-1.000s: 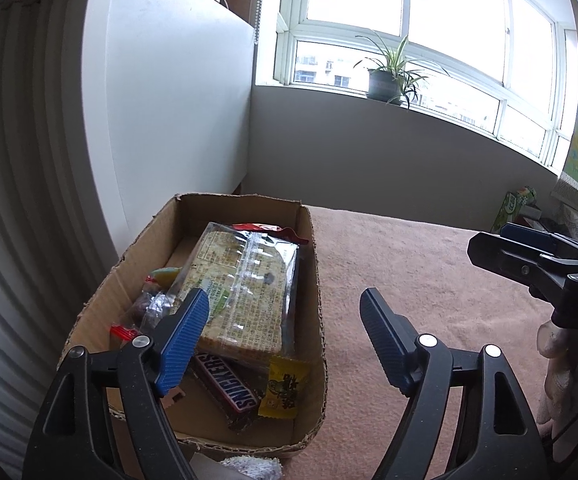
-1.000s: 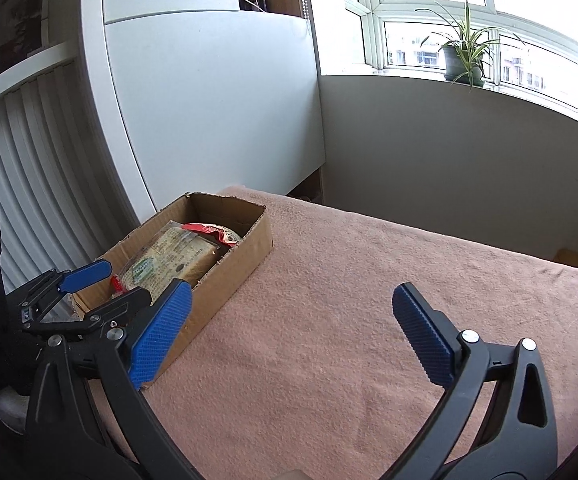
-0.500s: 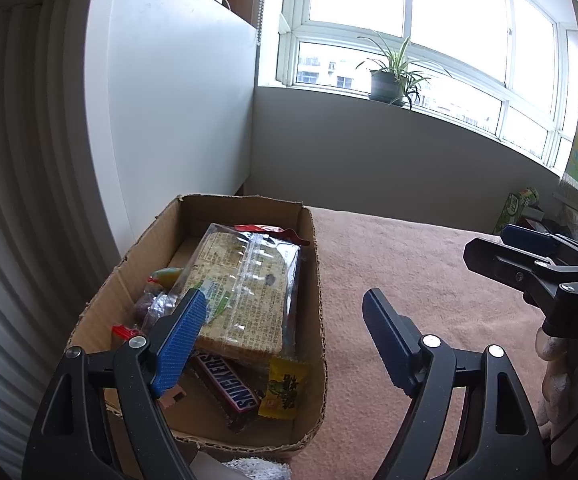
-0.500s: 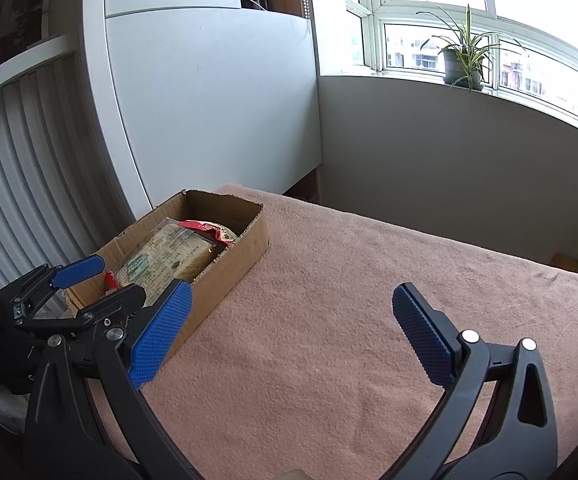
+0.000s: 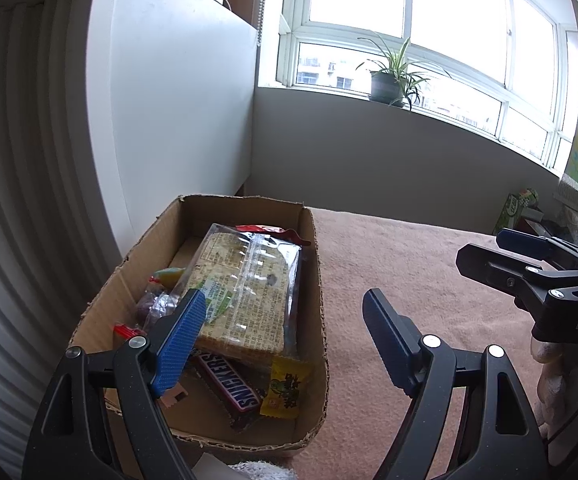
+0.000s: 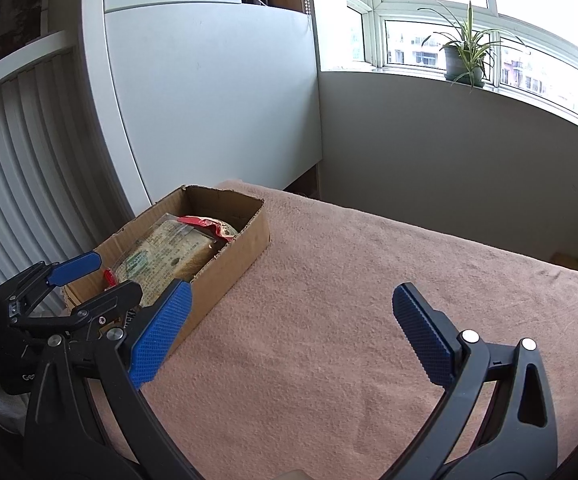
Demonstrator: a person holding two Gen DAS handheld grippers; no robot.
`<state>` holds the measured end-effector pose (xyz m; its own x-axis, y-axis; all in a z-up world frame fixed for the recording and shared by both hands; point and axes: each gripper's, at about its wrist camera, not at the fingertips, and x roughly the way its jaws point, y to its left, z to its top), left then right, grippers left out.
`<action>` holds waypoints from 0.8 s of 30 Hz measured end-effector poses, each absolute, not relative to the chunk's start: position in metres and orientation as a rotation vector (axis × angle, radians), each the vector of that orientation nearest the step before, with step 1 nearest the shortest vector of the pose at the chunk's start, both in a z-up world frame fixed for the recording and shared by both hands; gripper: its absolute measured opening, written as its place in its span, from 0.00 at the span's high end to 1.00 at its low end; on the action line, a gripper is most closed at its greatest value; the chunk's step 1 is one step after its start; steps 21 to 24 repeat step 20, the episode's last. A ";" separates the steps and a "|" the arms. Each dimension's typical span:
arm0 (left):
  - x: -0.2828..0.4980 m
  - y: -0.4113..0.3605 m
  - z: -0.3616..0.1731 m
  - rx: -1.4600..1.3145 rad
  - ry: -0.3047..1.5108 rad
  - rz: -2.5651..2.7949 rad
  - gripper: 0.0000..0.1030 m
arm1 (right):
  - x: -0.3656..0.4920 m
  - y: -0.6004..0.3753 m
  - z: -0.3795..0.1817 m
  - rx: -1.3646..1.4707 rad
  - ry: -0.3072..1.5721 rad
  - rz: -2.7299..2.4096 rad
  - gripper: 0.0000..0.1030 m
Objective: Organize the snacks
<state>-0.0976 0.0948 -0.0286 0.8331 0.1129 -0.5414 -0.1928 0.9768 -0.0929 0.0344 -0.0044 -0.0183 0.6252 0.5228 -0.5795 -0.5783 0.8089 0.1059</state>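
The cardboard box (image 5: 313, 240) sits at the left edge of the peach-coloured cloth (image 5: 409, 264) that covers the worktop, and the snacks are all inside it. On top lies a big clear bag of crackers (image 5: 249, 288), running along the length of the box. Under its near end a Snickers bar (image 5: 231, 380) sticks out, and just beside that, against the box's right wall, is a small yellow packet (image 5: 285, 386). A red wrapper (image 5: 269, 230) peeks out at the far end of the box, behind the crackers. Along the left wall of the box are a few small sweets, one yellow-green (image 5: 169, 274) and one with a red twist (image 5: 127, 330); I cannot make out more of them.

My left tongs (image 5: 279, 326) hang over the near end of the box, spread wide and holding nothing: the left finger is above the crackers, the right finger is out past the box's right wall, above the cloth. My right tongs (image 6: 289, 322) are to the right of the box, over bare cloth, also spread wide and empty.

Beyond the box stands a white cabinet (image 6: 209, 100), and further right of it a potted plant (image 6: 463, 60) stands on the windowsill.
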 end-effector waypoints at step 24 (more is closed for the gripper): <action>-0.102 0.095 -0.027 -0.143 0.545 0.158 0.22 | 0.035 -0.008 -0.022 -0.087 0.645 0.629 0.01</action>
